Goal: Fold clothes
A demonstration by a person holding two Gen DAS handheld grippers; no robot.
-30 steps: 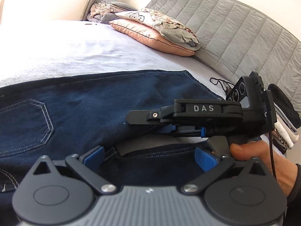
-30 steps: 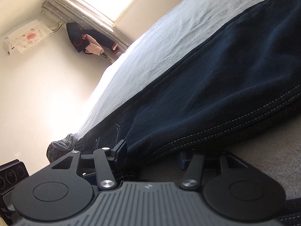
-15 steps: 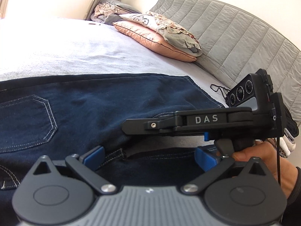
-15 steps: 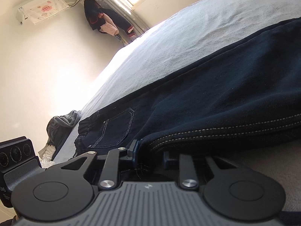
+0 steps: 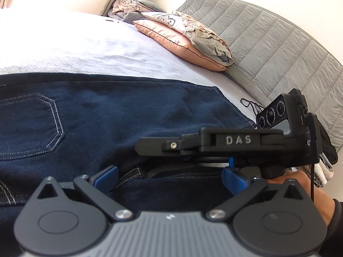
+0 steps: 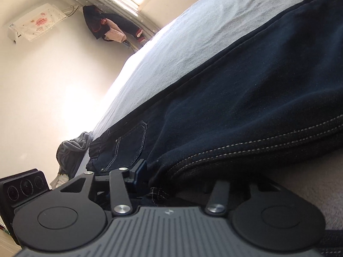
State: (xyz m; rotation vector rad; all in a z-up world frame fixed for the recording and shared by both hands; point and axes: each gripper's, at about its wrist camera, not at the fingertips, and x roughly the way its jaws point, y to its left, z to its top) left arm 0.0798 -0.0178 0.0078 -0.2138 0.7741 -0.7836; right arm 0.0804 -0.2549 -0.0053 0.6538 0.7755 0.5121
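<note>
Dark blue jeans [image 5: 128, 111] lie flat across the bed, a stitched back pocket [image 5: 30, 124] at the left. My left gripper [image 5: 169, 177] is open wide, its blue pads on either side of a folded jeans edge without pressing it. My right gripper [image 5: 145, 150], held by a hand [image 5: 300, 184], reaches in from the right just above that edge. In the right wrist view the right gripper [image 6: 175, 180] has the stitched seam of the jeans [image 6: 257, 85] between its jaws. They are opening, and the cloth hides the right finger.
Pillows [image 5: 182, 36] and a grey quilted headboard [image 5: 268, 47] stand at the far end of the pale sheet [image 5: 75, 49]. Folded clothes [image 5: 325, 162] are stacked at the right edge, a black strap [image 5: 250, 105] near them. A grey garment [image 6: 72, 150] hangs off the bed's far edge.
The right jaws narrowed on the jeans seam half a second ago and have since widened. Both hands have stayed about where they were, and the right view has tilted slightly.
</note>
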